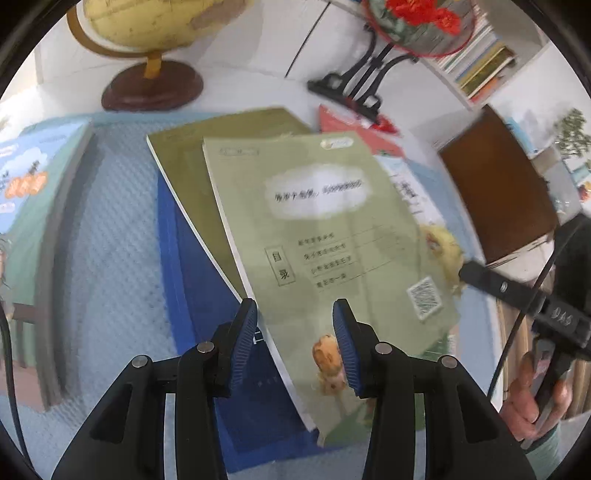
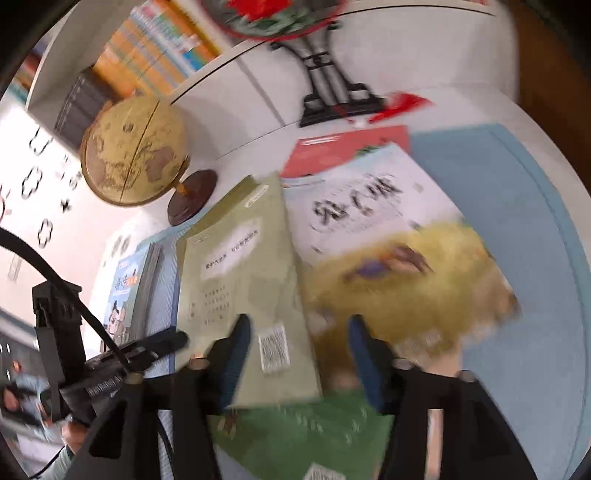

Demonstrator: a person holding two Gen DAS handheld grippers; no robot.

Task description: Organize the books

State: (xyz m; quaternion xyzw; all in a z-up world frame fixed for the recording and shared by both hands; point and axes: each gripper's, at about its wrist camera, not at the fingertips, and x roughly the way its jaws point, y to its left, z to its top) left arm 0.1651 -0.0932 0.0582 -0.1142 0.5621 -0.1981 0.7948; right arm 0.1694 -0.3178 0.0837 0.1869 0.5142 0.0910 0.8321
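Near the one globe (image 1: 147,22) on its brown stand, six loose books show: two olive-green (image 1: 332,229), one blue (image 1: 207,295), one red (image 1: 354,129), one white-and-yellow (image 2: 388,236) and one cartoon-covered (image 1: 26,184). One black-legged red ornament (image 1: 417,22) stands beside the globe. Two grippers are in view.

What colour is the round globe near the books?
The globe is yellowish tan with brown patches, on a dark brown base. The right wrist view shows it best.

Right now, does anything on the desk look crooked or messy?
Yes. The books are fanned out askew: the pale green booklet lies tilted across an olive book and a blue one, corners overhanging, no edges lined up.
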